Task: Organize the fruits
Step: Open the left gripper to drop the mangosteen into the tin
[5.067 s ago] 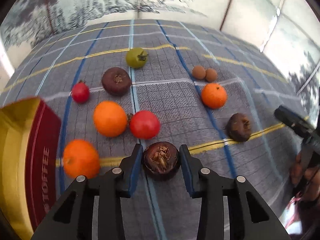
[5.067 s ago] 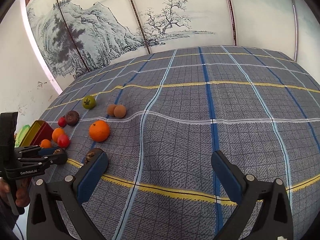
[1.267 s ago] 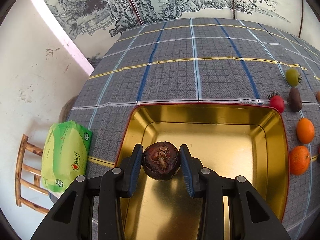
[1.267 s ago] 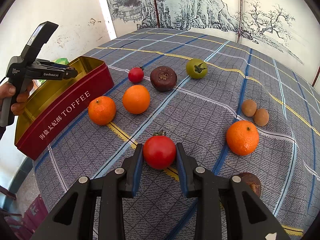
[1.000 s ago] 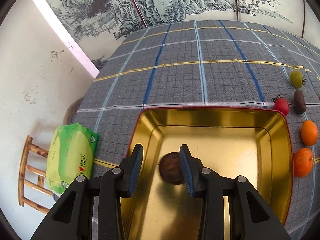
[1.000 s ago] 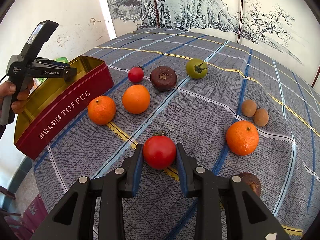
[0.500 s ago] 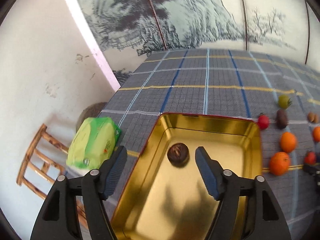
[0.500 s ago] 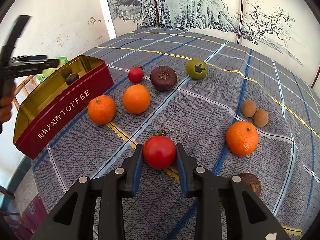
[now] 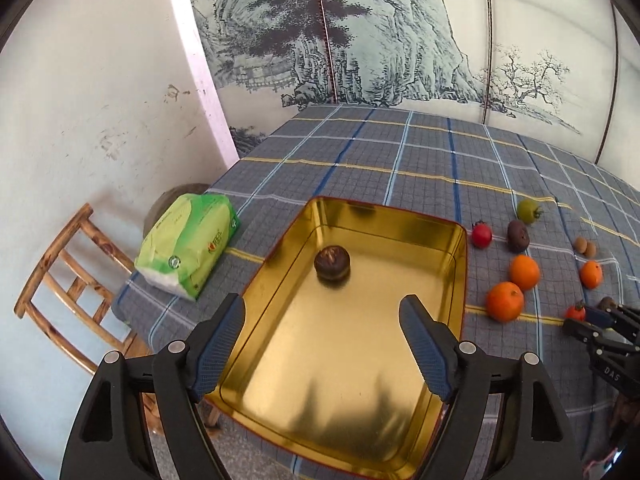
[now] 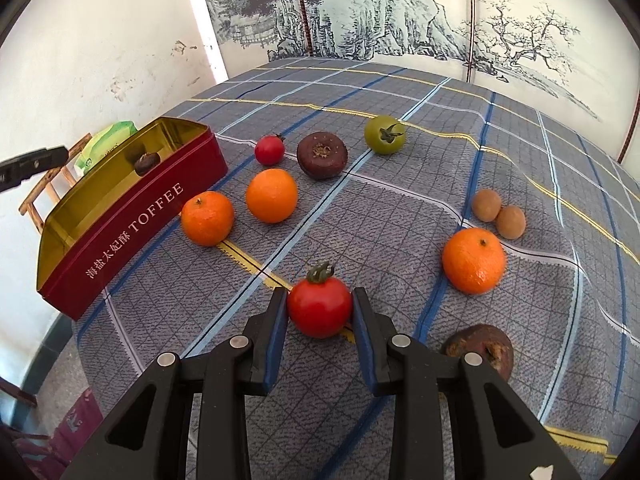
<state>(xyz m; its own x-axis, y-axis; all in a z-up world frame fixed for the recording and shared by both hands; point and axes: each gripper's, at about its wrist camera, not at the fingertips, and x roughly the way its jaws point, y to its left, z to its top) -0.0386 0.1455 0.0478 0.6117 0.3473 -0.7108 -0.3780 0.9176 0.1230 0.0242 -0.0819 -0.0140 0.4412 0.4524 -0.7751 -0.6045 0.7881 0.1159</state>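
The left gripper (image 9: 322,344) is held spread and empty, its jaws just opened, above the tin's (image 9: 460,280) bare floor; the dark fruit (image 9: 332,263) lies ahead, clear of the walls. The red tomato (image 10: 319,306) is pinched by the right gripper (image 10: 319,316).

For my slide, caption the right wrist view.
Right gripper clamps a red tomato beside oranges and the toffee tin.

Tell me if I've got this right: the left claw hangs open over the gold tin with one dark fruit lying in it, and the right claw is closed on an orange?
Not quite. In the right wrist view the right claw is closed on a red tomato, not an orange. The rest holds: the left claw hangs open over the gold tin, with one dark fruit lying in it.
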